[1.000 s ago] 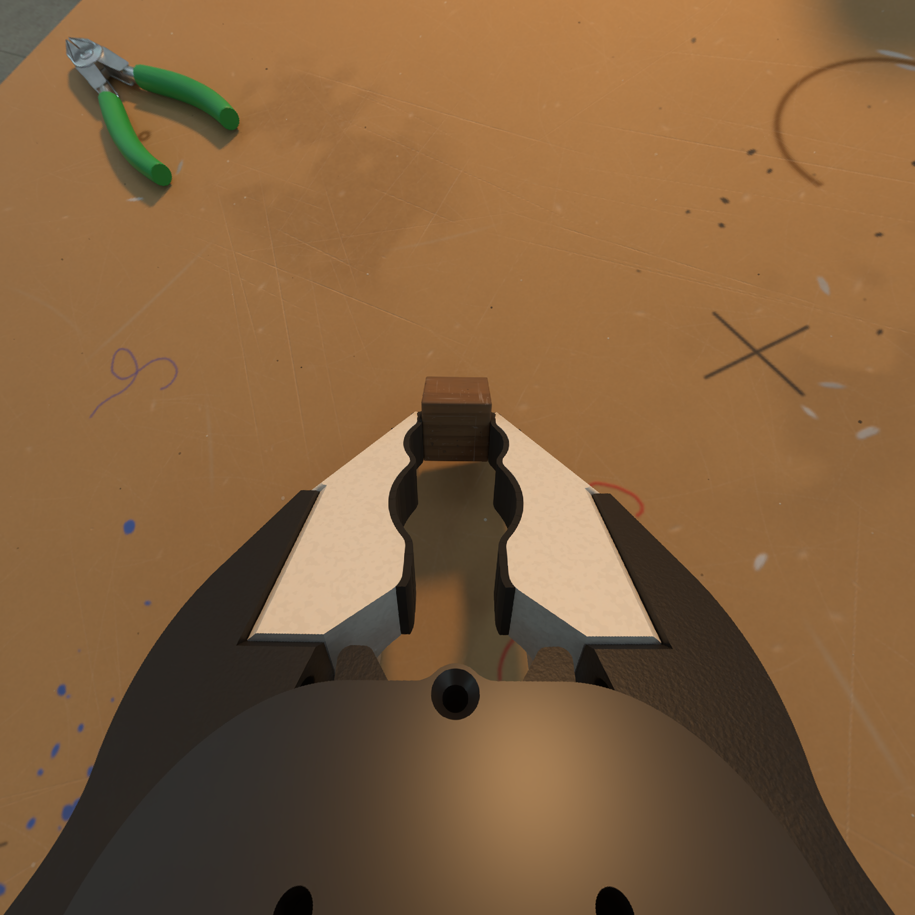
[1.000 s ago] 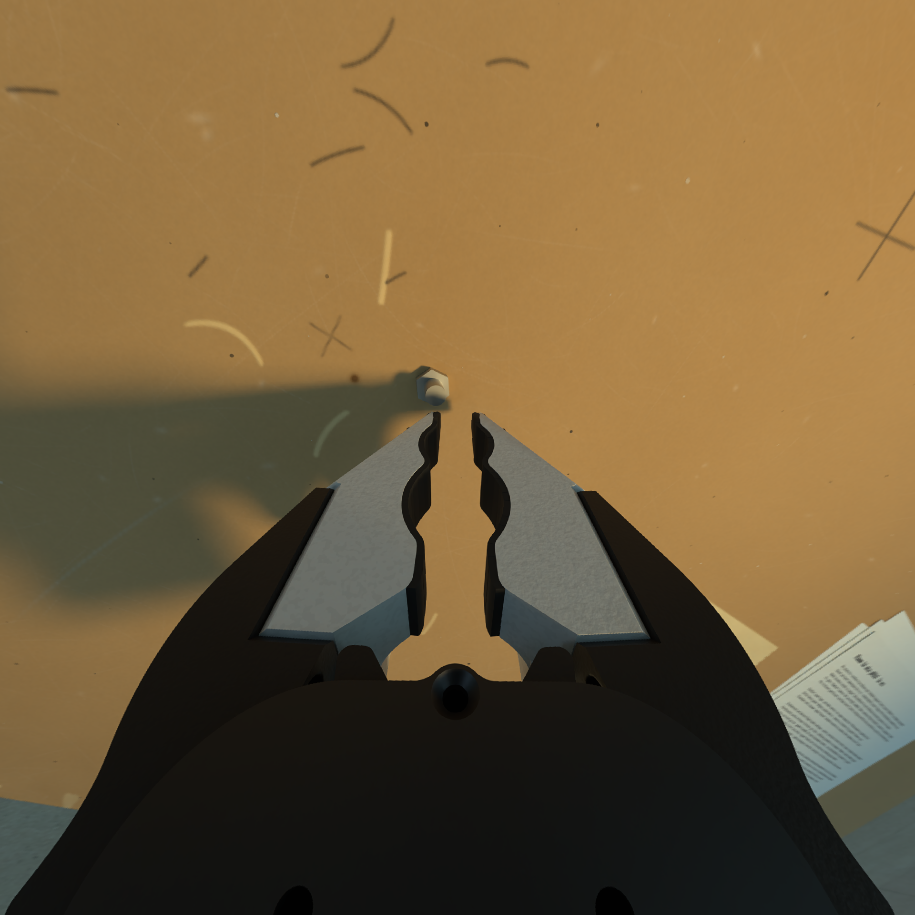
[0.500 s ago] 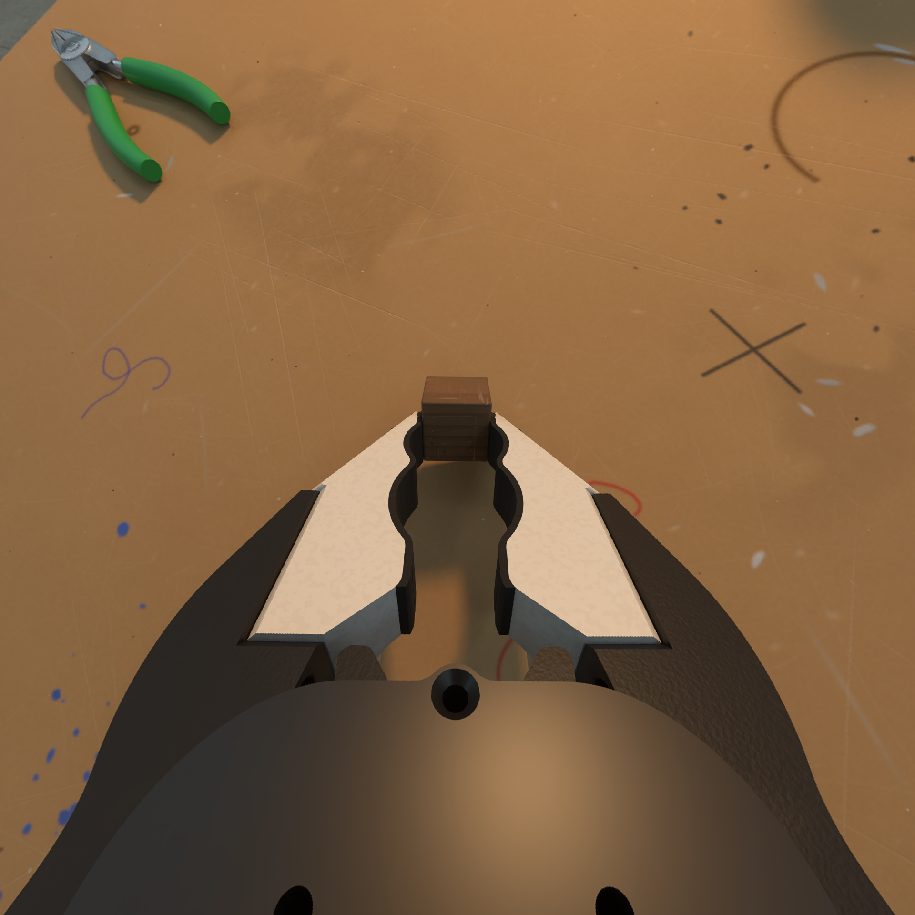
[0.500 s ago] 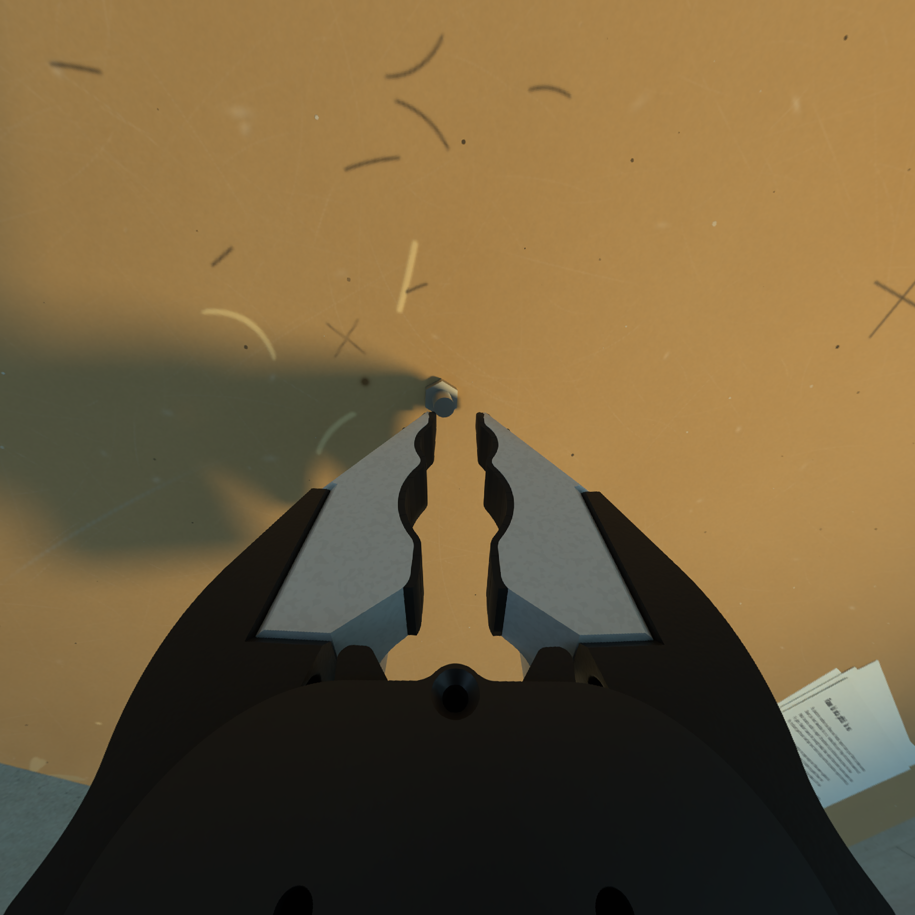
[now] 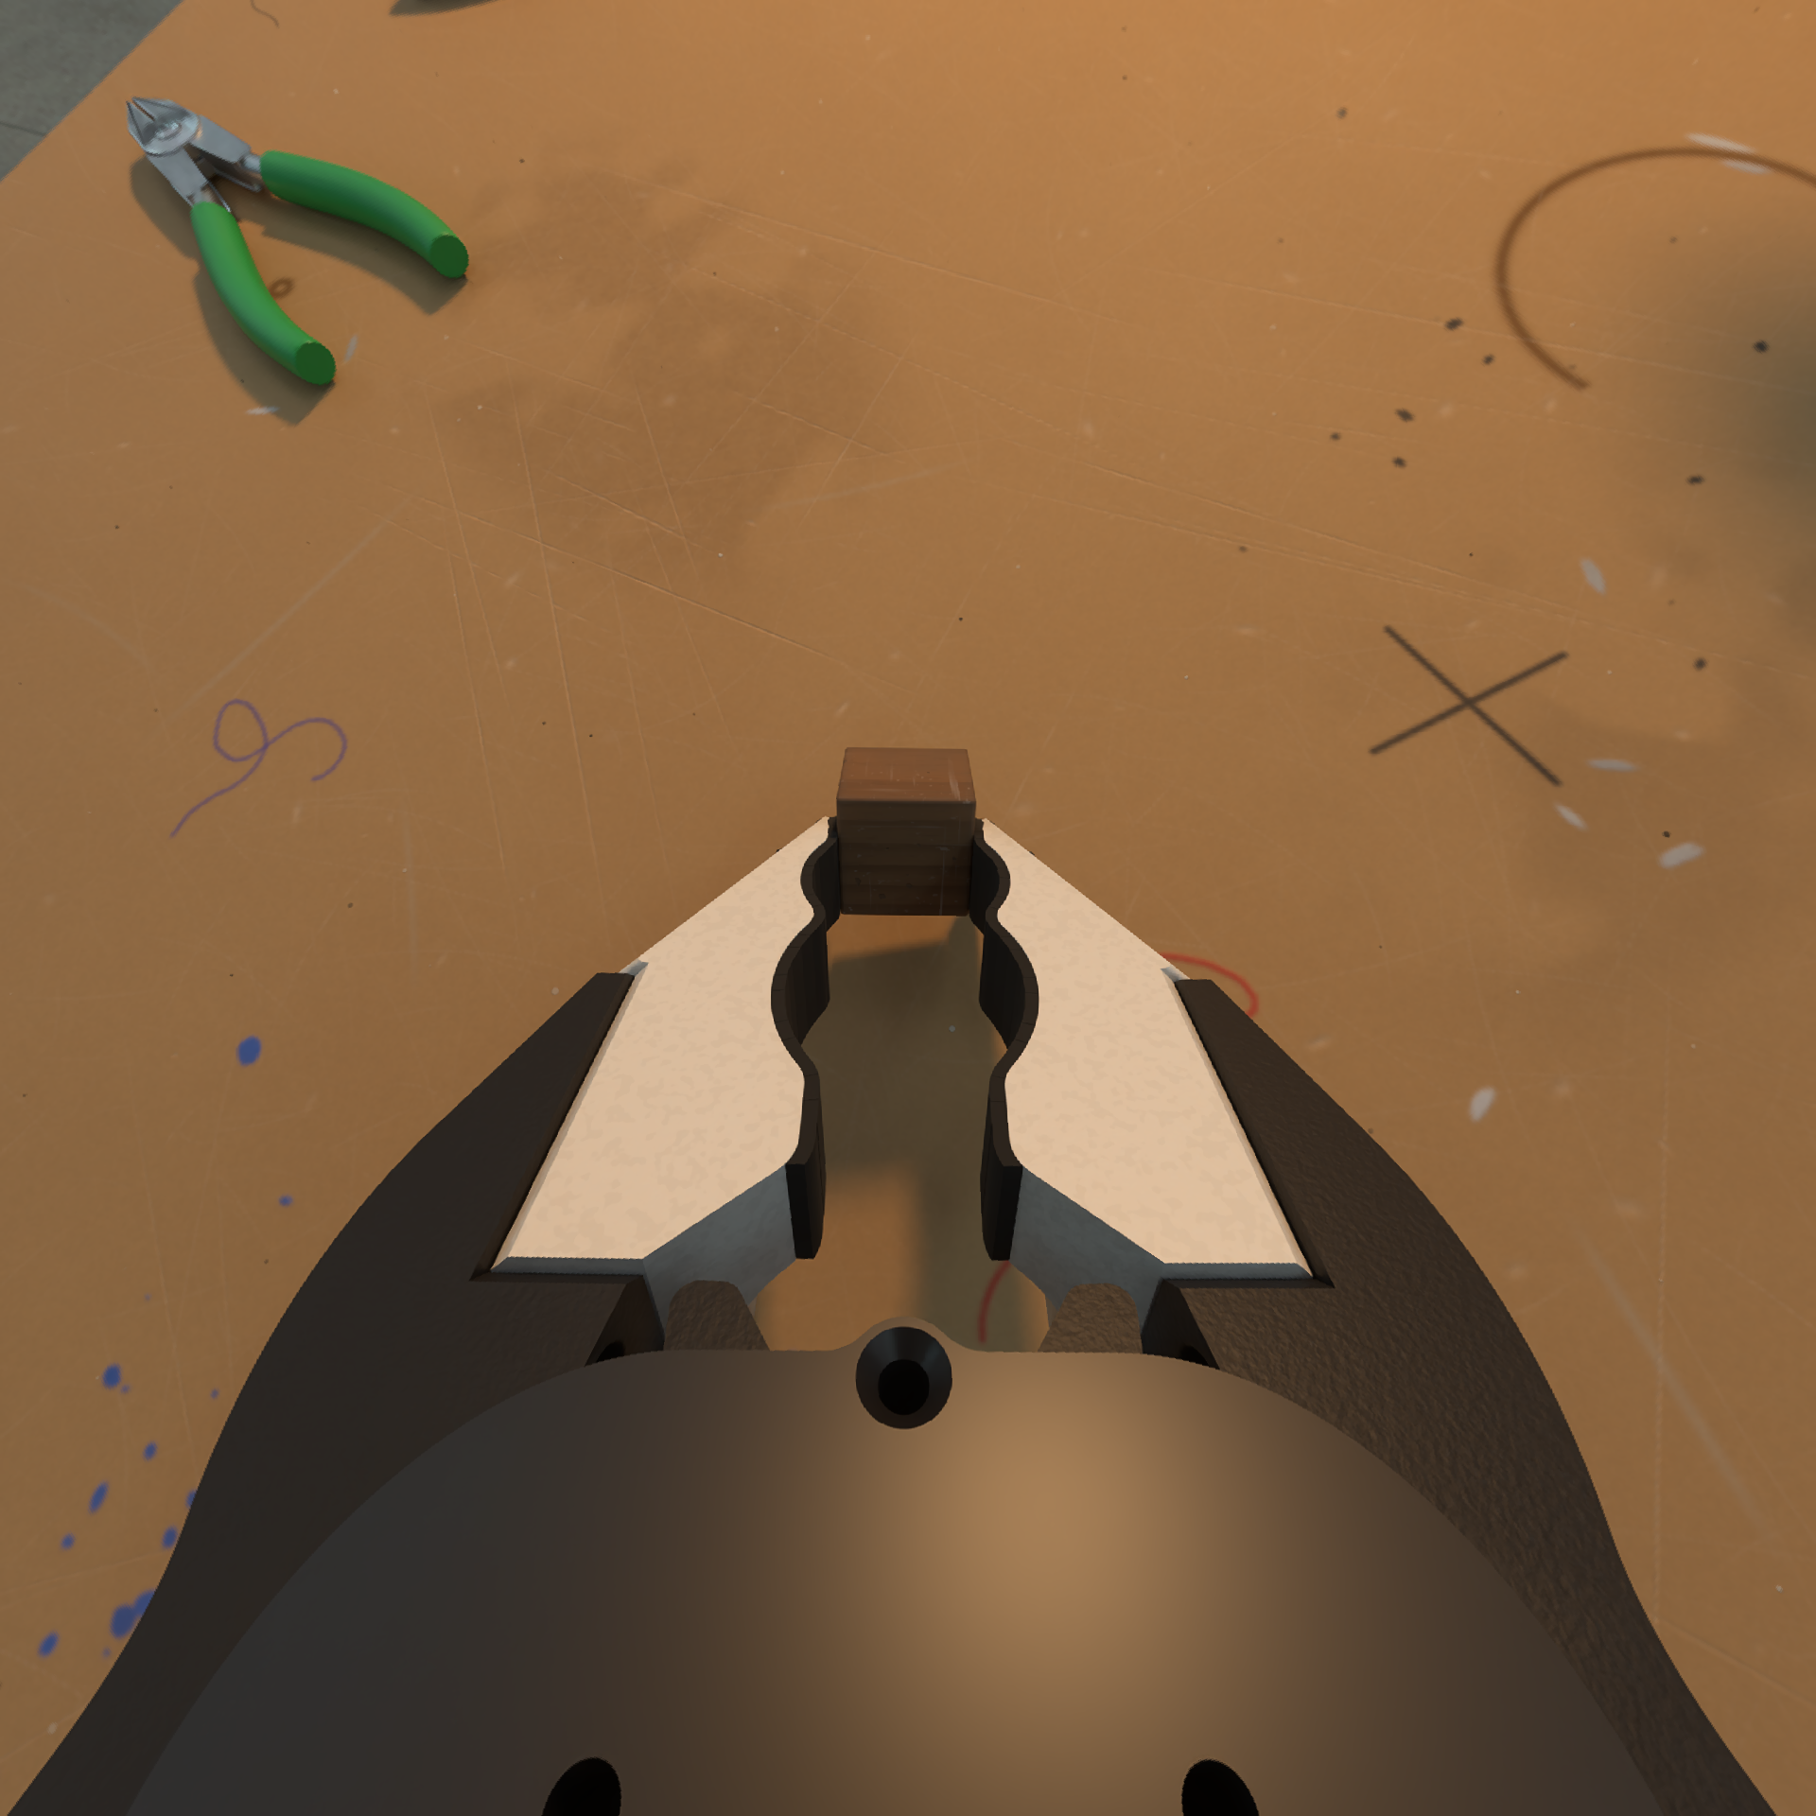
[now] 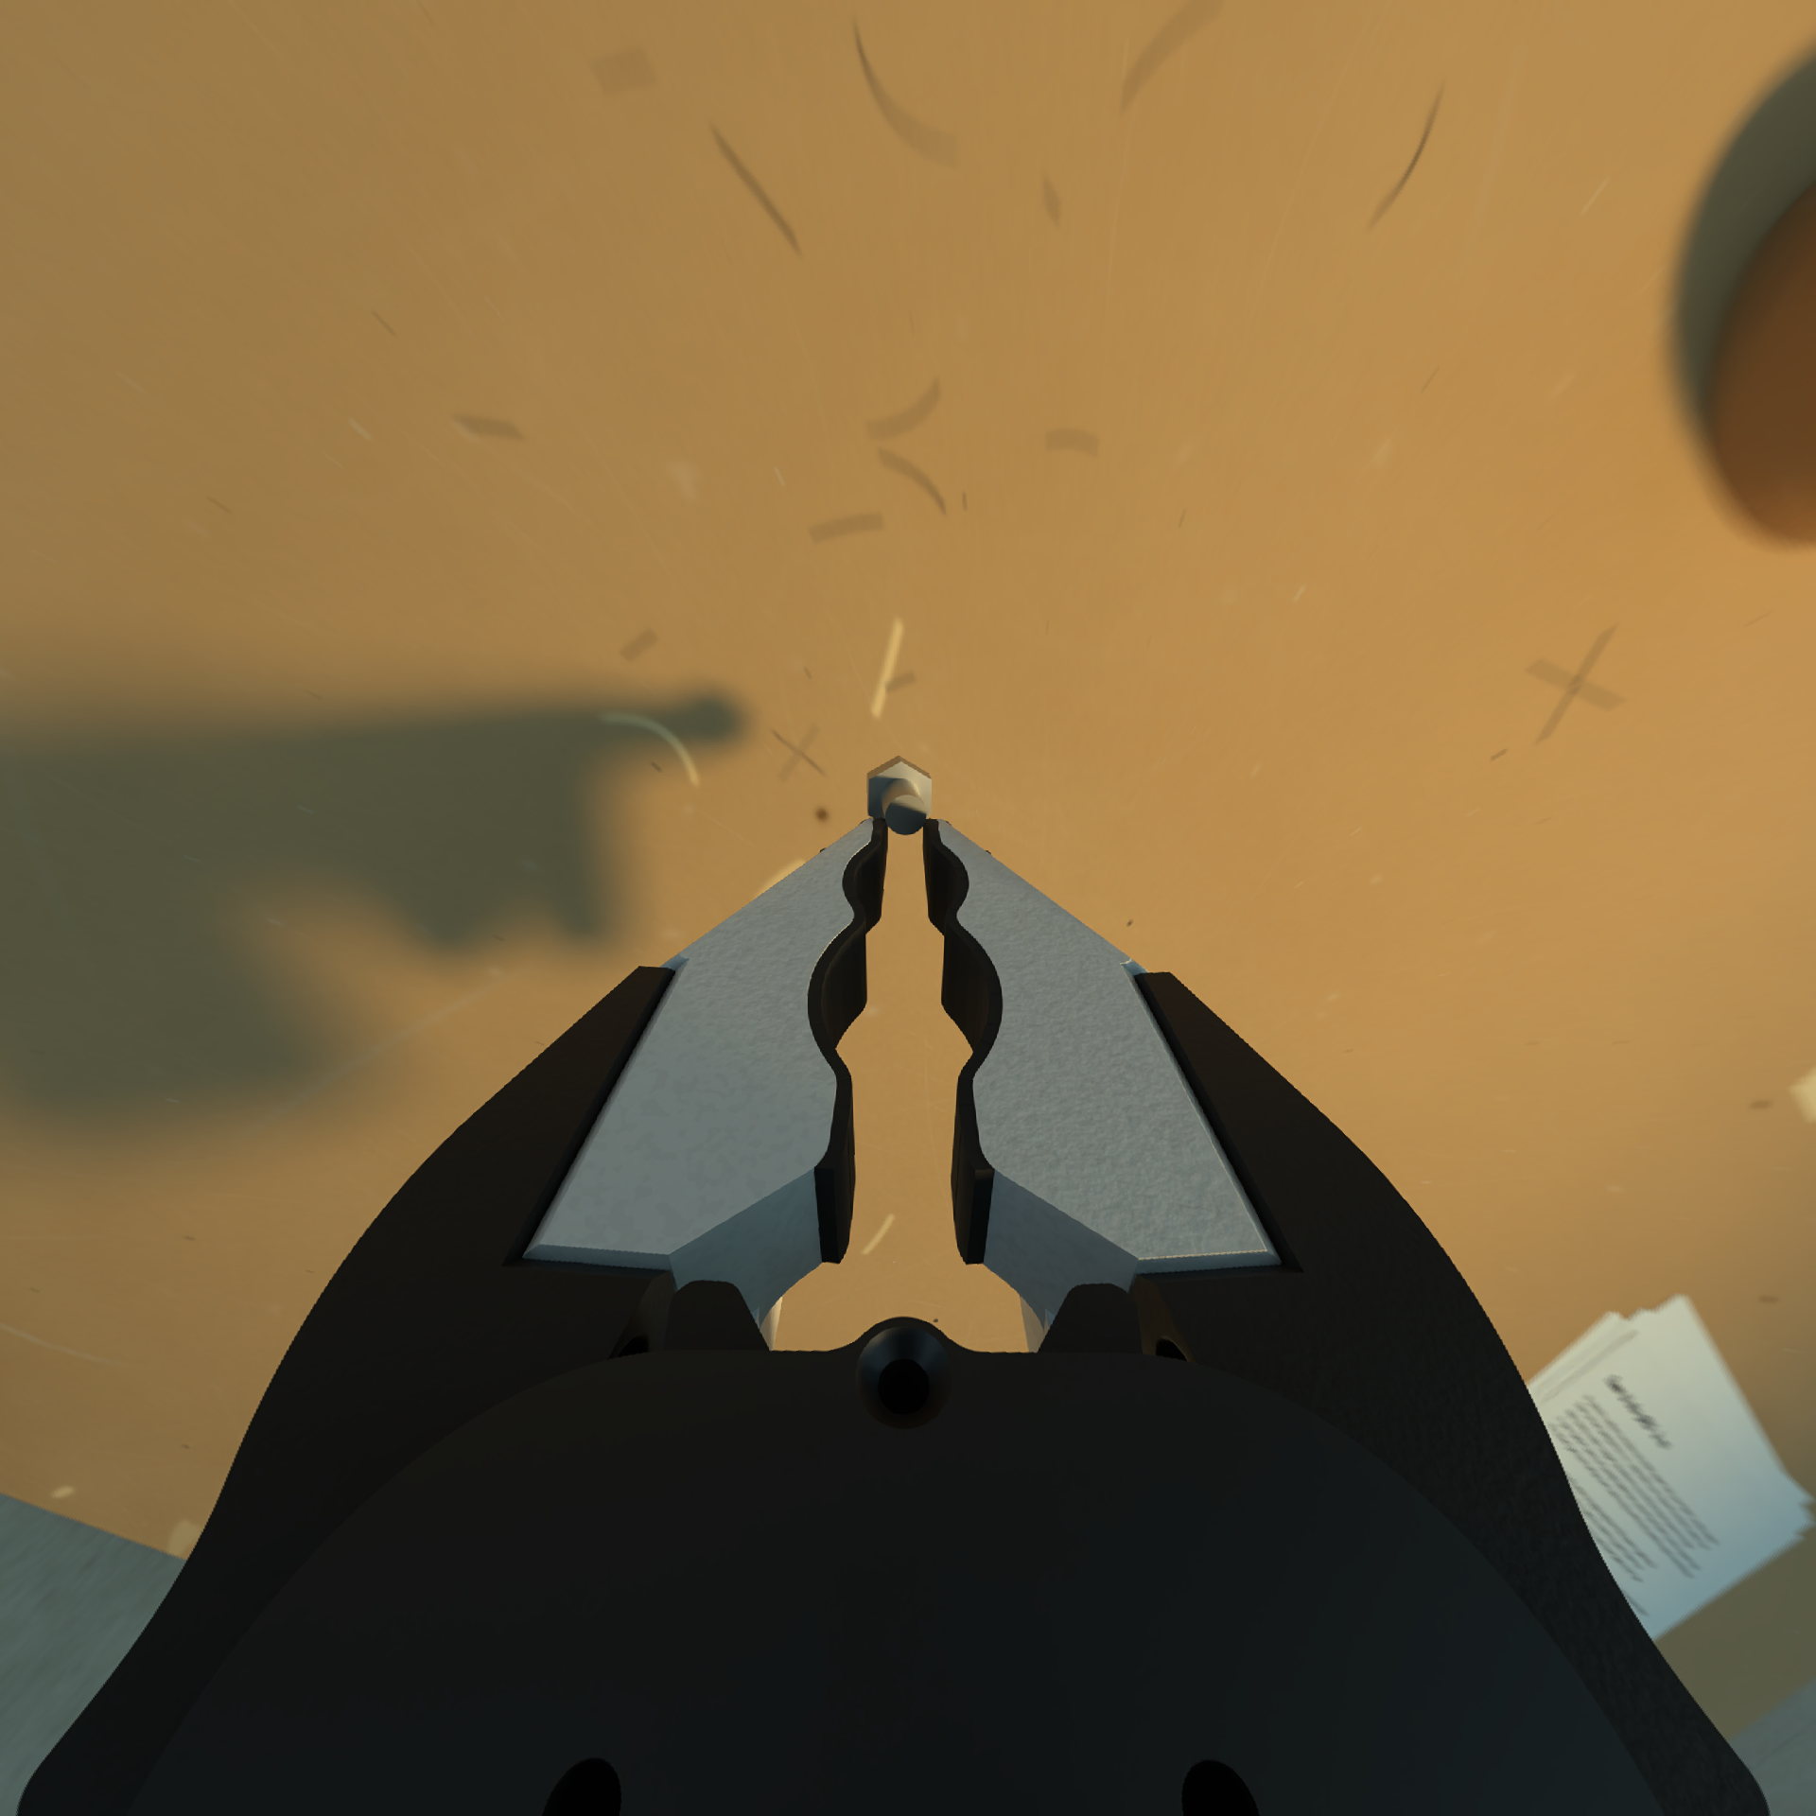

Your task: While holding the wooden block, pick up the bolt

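Observation:
My left gripper [image 5: 904, 870] is shut on a small brown wooden block [image 5: 904, 786], pinched between its fingertips and held above the orange table [image 5: 983, 393]. My right gripper [image 6: 902, 833] has its jaws almost together around the shank of a small pale grey bolt [image 6: 899, 784], whose hex head points away from the camera. The bolt sits at the very tips. The gripper's shadow lies well off to the left on the table [image 6: 1277, 688], so the bolt is off the surface. The table looks blurred in the right wrist view.
Green-handled pliers [image 5: 265, 226] lie at the far left in the left wrist view. A stack of printed papers [image 6: 1671, 1454] lies at the lower right near the table's edge. A blurred round brown shape [image 6: 1759, 324] shows at the right edge.
My right gripper closed its jaws on the bolt and rose with it; its shadow has drawn away to the left. My left gripper still holds the block and has drifted slightly.

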`<state>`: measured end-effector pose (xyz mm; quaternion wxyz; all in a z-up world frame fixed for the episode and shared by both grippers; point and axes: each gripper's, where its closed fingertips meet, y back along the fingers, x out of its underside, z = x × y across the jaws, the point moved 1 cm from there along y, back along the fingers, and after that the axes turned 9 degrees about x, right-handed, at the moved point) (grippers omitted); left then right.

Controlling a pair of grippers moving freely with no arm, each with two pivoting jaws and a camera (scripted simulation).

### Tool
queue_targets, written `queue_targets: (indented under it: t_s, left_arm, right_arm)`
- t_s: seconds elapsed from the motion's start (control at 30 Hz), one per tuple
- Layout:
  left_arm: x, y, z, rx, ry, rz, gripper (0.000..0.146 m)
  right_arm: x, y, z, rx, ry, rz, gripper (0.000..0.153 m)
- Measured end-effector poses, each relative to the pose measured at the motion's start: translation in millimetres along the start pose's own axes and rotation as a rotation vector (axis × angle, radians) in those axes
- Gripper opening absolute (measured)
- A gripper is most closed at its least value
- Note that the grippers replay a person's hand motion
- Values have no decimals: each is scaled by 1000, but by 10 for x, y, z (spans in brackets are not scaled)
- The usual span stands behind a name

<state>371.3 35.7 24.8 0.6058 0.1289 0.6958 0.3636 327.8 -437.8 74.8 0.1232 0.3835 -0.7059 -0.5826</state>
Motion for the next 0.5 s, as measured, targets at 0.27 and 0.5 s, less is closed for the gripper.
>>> queue_targets:
  t_s: [0.27,0.5]
  left_arm:
    - [-43,46,-14,13,2,-43,25]
    - [-102,47,-175,78,-33,-59,25]
  right_arm:
    - [-1063,715,957,-25,119,-285,7]
    - [-1649,187,2023,-217,276,-305,7]
